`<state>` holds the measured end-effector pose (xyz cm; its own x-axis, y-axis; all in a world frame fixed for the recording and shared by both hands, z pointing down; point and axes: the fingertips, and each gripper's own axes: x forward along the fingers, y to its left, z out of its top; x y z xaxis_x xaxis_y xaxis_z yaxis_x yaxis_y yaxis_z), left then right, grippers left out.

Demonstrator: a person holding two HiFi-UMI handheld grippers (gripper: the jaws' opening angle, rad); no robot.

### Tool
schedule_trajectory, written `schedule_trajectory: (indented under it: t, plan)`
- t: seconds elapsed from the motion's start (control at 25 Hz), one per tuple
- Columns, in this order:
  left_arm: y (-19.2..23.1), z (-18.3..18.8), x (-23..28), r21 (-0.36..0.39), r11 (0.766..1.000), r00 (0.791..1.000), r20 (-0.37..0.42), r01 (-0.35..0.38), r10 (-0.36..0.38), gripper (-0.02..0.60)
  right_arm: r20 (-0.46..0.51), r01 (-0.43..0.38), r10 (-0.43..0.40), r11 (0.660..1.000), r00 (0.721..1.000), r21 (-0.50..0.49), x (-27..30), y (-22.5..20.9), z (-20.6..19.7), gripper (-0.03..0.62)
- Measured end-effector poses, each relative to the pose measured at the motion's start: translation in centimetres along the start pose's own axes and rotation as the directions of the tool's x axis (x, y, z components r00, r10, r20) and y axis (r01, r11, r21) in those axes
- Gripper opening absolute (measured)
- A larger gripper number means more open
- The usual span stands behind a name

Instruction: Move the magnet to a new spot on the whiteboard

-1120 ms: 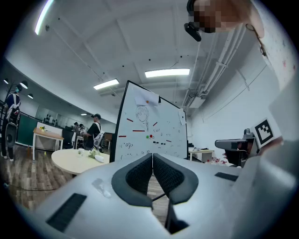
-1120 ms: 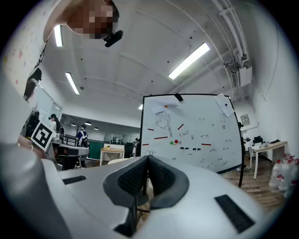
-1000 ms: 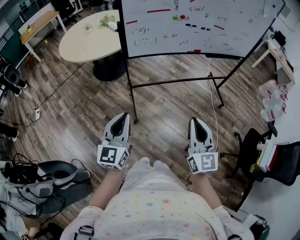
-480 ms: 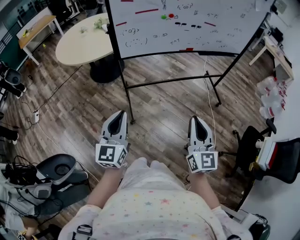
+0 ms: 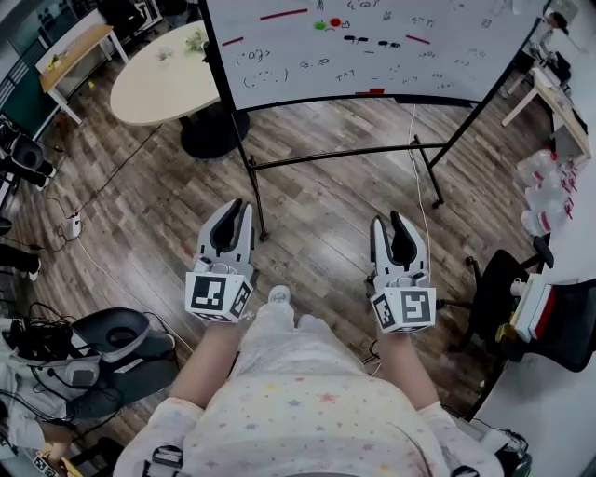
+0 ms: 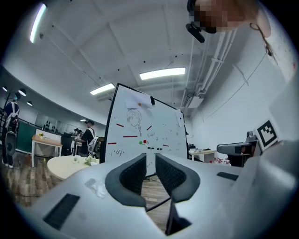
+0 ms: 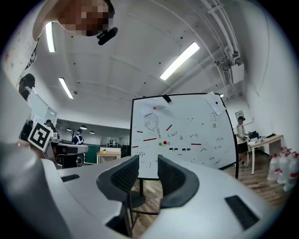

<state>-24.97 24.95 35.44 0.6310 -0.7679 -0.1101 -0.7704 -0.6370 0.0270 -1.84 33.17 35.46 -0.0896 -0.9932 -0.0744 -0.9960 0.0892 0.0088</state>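
The whiteboard (image 5: 372, 51) stands on its frame ahead of me, at the top of the head view. A round red magnet (image 5: 335, 21) sticks to it beside a green one (image 5: 320, 25), with red bars and small black pieces nearby. My left gripper (image 5: 237, 211) and right gripper (image 5: 398, 224) hover over the wooden floor, well short of the board. Both point at the board and hold nothing. In the left gripper view the red magnet (image 6: 145, 141) shows above the jaws, which stand a narrow gap apart. In the right gripper view the red magnet (image 7: 164, 143) sits above slightly wider-parted jaws.
A round table (image 5: 168, 79) stands left of the board. The board's black stand legs (image 5: 256, 200) reach the floor between me and it. An office chair (image 5: 521, 307) and water bottles (image 5: 549, 191) are at the right. Cables and gear (image 5: 102, 345) lie at the left. A person (image 6: 87, 137) stands far off.
The whiteboard has slid upward in the head view as the camera tilted. Both grippers rose a little in the frame, and the right jaws have parted slightly.
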Motion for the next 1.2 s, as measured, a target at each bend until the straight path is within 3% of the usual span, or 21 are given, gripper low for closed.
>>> schedule_trajectory:
  t: [0.24, 0.8, 1.2]
  plan:
    - [1.7, 0.0, 4.8, -0.015, 1.0, 1.0, 0.0, 0.011, -0.011, 0.184, 0.025, 0.001, -0.001, 1.0, 1.0, -0.018, 4.6, -0.6, 0.9, 0.153]
    - [11.1, 2.1, 16.4, 0.01, 0.994, 0.993, 0.058, 0.106, -0.106, 0.201, 0.086, 0.058, -0.053, 0.996, 0.995, -0.065, 18.9, 0.5, 3.3, 0.167]
    - [18.3, 0.5, 19.7, 0.007, 1.0, 0.999, 0.028, 0.025, -0.025, 0.206, 0.048, 0.065, -0.063, 0.997, 0.997, -0.033, 25.8, 0.2, 2.3, 0.181]
